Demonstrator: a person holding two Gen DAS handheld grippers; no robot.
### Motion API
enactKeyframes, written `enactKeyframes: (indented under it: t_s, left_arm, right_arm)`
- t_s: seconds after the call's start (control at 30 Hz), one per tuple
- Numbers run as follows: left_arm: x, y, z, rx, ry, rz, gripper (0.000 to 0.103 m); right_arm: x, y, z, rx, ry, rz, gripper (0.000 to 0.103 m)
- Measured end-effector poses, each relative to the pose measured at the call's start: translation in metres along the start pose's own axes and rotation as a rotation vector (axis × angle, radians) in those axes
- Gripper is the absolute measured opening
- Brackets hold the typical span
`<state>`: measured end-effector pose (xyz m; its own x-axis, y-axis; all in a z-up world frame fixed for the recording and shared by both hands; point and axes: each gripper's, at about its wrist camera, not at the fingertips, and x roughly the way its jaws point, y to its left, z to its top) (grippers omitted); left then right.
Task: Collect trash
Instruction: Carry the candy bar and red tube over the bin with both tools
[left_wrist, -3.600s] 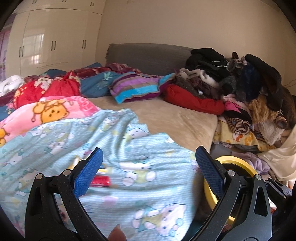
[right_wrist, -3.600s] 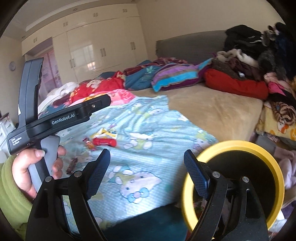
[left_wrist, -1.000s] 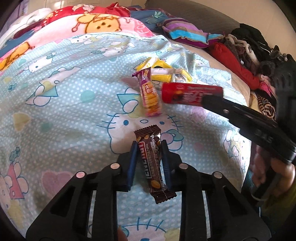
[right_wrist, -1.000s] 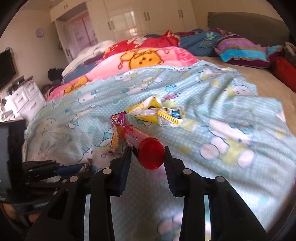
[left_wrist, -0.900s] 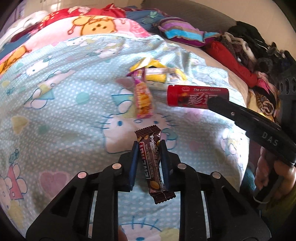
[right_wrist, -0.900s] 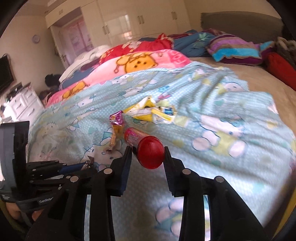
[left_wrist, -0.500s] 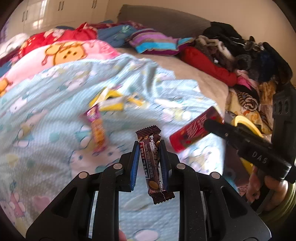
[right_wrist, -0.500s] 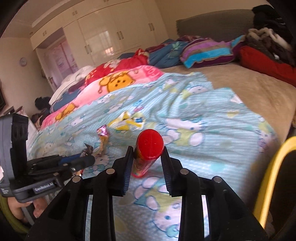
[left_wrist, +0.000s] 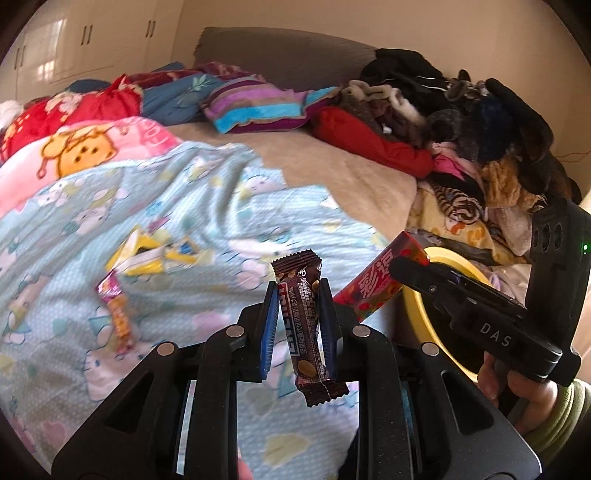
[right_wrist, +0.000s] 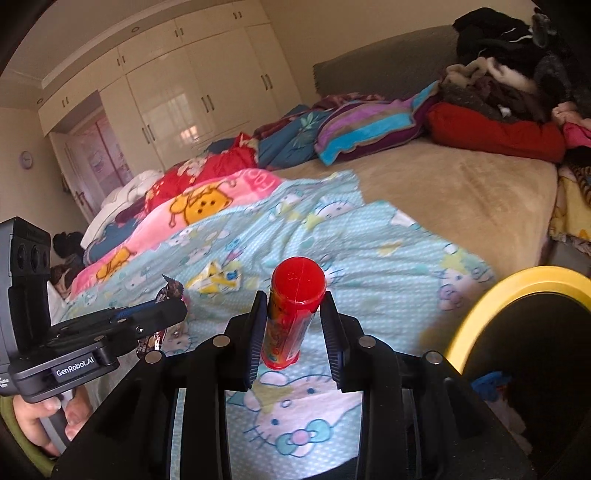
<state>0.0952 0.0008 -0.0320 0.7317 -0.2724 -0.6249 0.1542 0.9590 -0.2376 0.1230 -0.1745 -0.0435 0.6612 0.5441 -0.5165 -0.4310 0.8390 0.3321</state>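
- Bedroom scene: a bed (left_wrist: 332, 166) carries a pale blue cartoon-print blanket (left_wrist: 184, 206); white wardrobes (right_wrist: 192, 92) line the far wall and a clothes heap (left_wrist: 461, 122) lies at the bed's far side.
- Left hand-held gripper (left_wrist: 298, 317): pressed onto a brown chocolate-bar wrapper (left_wrist: 304, 328), pinched at mid-length and held clear of the blanket, both crimped ends projecting past the pads.
- Right hand-held gripper (right_wrist: 291, 325): clamped on a red candy tube (right_wrist: 291, 314) across its body, cap end pointing away from the camera.
- Bin: a yellow-rimmed trash can (right_wrist: 517, 295) stands beside the bed, just beside the right hand-held gripper; the tube hangs near its rim in the left wrist view.
- Remaining litter: yellow wrappers (left_wrist: 155, 254) and a pink-orange snack packet (left_wrist: 118, 314) lie on the blanket, near each other.
- Handling, wrapper: judged light, thin and limp; a mid-length pinch suits it, though slick foil may slide.
- Handling, tube: judged stiff, smooth and round, probably light; a grip across the body suits it, but it could roll or pivot between flat pads.
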Motion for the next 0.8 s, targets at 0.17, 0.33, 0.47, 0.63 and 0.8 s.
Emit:
enactKeyframes:
  t_s: [0.17,0.33,0.47,0.63,0.8]
  left_arm:
    - [0.003,-0.019,0.009,0.021,-0.018,-0.024,0.015]
    - [0.005,-0.037,0.015,0.039,-0.032,-0.046,0.015]
    - [0.007,-0.051,0.017,0.052,-0.036,-0.061,0.015]
    - [0.011,-0.069,0.018,0.077,-0.032,-0.083,0.015]
    - [0.017,-0.091,0.016,0.108,-0.022,-0.105,0.015]
  right_arm:
    - [-0.017,-0.017,0.005,0.030,-0.030,-0.022,0.028]
    - [-0.036,-0.031,0.008,0.048,-0.060,-0.040,0.028]
    - [-0.050,-0.041,0.009,0.053,-0.083,-0.066,0.028]
    - [-0.068,-0.059,0.008,0.079,-0.106,-0.094,0.028]
    - [-0.083,-0.077,0.007,0.097,-0.121,-0.133,0.028]
